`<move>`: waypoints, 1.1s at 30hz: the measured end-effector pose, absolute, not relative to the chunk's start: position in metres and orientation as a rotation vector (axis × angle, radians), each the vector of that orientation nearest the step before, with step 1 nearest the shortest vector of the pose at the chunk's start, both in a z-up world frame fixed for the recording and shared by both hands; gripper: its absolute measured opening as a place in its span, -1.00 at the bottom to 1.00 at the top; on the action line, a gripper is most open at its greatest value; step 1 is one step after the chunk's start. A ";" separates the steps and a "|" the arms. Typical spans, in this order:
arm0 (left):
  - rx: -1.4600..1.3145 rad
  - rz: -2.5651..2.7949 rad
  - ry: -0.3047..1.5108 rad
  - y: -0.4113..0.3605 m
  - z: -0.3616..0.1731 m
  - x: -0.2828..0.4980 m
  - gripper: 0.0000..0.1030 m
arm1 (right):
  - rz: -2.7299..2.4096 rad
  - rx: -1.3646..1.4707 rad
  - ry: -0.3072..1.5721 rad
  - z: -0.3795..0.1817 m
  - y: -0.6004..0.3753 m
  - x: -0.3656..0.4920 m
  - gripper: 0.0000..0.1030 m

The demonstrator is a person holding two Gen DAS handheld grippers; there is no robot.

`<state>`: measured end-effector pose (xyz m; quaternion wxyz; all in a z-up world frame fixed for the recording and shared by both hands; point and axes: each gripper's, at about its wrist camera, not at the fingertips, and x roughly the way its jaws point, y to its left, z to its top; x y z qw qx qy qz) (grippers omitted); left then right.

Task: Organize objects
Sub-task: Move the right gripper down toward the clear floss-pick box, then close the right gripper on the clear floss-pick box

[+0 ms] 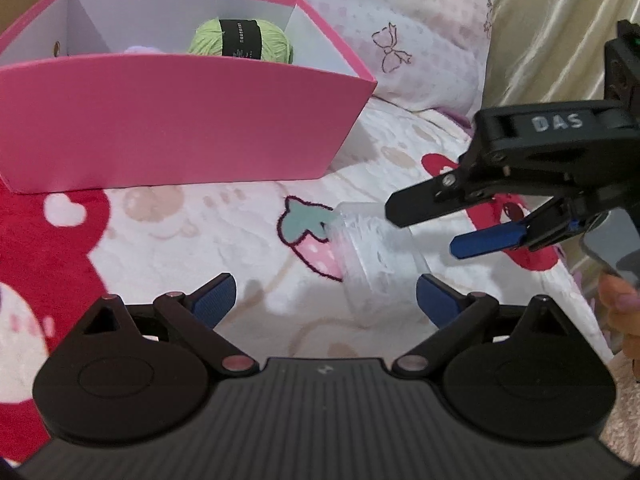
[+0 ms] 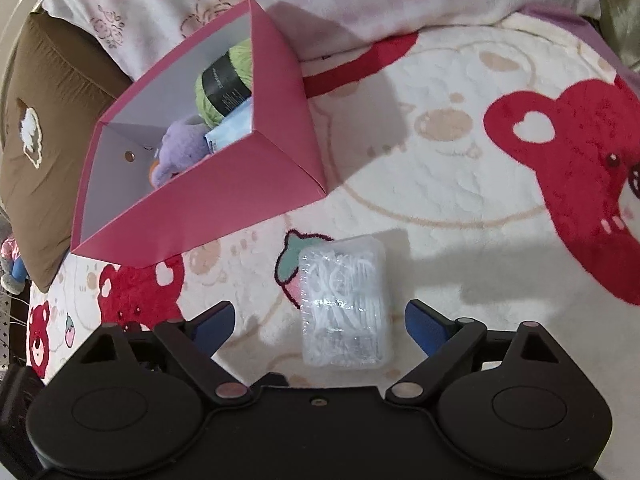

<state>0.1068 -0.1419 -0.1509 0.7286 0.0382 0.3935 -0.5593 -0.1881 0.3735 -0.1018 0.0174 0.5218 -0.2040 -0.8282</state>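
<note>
- The clear box of floss picks lies flat on the bed blanket, just in front of the pink box — likely bound there.
- Right gripper: jaws wide, straddling it, empty.
- Left gripper: jaws wide, empty.

Pink box; green yarn; red-bear blanket; blue fingers.

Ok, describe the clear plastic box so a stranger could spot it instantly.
Find the pink box on the bear-print blanket. In front of it, beside a printed strawberry, lies the clear plastic box. It alone is see-through, packed with white floss picks.
</note>
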 end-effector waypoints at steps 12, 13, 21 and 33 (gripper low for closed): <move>0.013 -1.255 0.889 -0.148 -0.174 0.102 0.56 | -2.592 1.676 -0.711 -0.114 0.385 -0.193 0.54; 0.011 -1.259 0.887 -0.148 -0.174 0.101 0.38 | -2.584 1.675 -0.722 -0.115 0.385 -0.193 0.54; -0.018 -1.327 0.922 -0.158 -0.179 0.094 0.12 | -2.504 1.737 -0.711 -0.128 0.380 -0.198 0.33; -0.072 -1.350 0.986 -0.152 -0.180 0.105 -0.31 | -2.492 1.815 -0.561 -0.137 0.368 -0.205 0.20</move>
